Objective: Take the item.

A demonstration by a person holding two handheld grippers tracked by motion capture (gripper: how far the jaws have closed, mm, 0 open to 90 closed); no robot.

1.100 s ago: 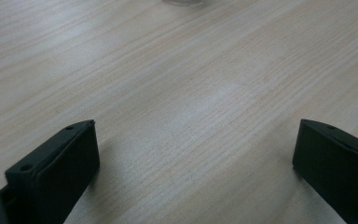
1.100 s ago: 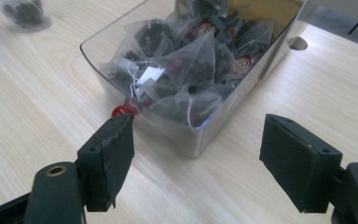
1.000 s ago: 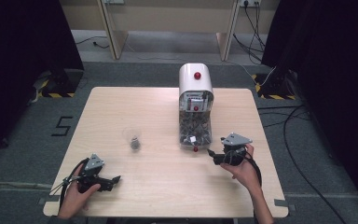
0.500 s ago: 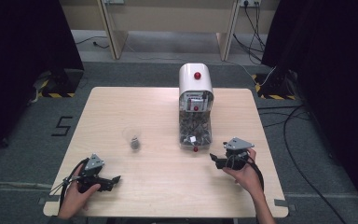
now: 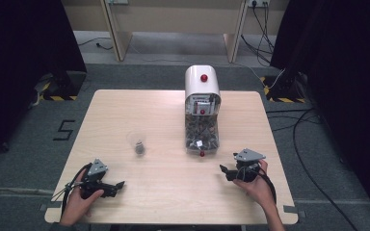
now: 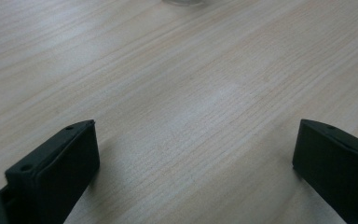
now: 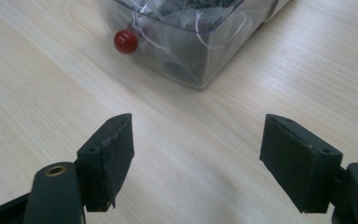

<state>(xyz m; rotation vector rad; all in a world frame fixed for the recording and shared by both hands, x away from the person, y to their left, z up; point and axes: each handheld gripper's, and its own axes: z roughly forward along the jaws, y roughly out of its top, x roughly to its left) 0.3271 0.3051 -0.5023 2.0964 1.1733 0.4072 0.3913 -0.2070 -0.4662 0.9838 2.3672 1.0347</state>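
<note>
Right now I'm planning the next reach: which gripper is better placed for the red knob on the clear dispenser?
Right. The open right gripper faces the red knob of the clear dispenser; the left gripper is farther off.

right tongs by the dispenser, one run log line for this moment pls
right tongs: open, empty, over bare table | dispenser: upright, red knob at clear base faces tongs, apart | left tongs: open, empty
</note>
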